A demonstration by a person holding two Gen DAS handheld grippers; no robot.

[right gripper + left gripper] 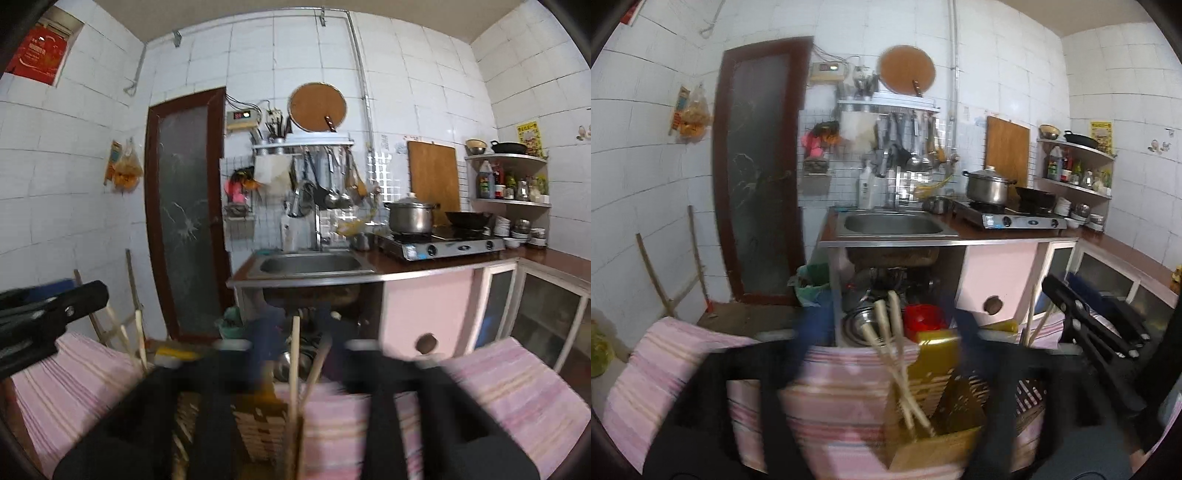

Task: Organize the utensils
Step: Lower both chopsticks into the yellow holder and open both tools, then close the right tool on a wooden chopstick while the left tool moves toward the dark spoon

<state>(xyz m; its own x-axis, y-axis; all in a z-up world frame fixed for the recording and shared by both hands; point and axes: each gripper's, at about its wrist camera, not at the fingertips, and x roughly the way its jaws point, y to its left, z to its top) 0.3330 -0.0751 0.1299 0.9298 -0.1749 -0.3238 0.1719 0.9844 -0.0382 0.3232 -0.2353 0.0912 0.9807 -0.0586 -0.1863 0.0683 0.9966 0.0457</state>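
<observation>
A mustard-brown utensil holder (pixel 936 363) stands on the pink striped cloth (pixel 665 354) right in front of me. Pale-handled utensils (pixel 894 343) lean out of it, and a slotted brown spatula (pixel 960 402) lies against it. My left gripper (pixel 886 332) is open, its blurred dark fingers (pixel 809 328) wide on either side of the handles without touching them. In the right wrist view, wooden handles (pixel 295 365) rise from the holder (pixel 264 410) between the spread fingers (pixel 267 339) of my right gripper (pixel 301 341), which is open. Both views are motion-blurred.
A slatted basket (pixel 1027 402) sits right of the holder. Behind are a steel sink (pixel 892 223), a rack of hanging ladles (pixel 916 144), a stove with a pot (pixel 988 186), pans below the sink (pixel 864 321) and a red container (pixel 923 317). A dark door (pixel 759 170) is at left.
</observation>
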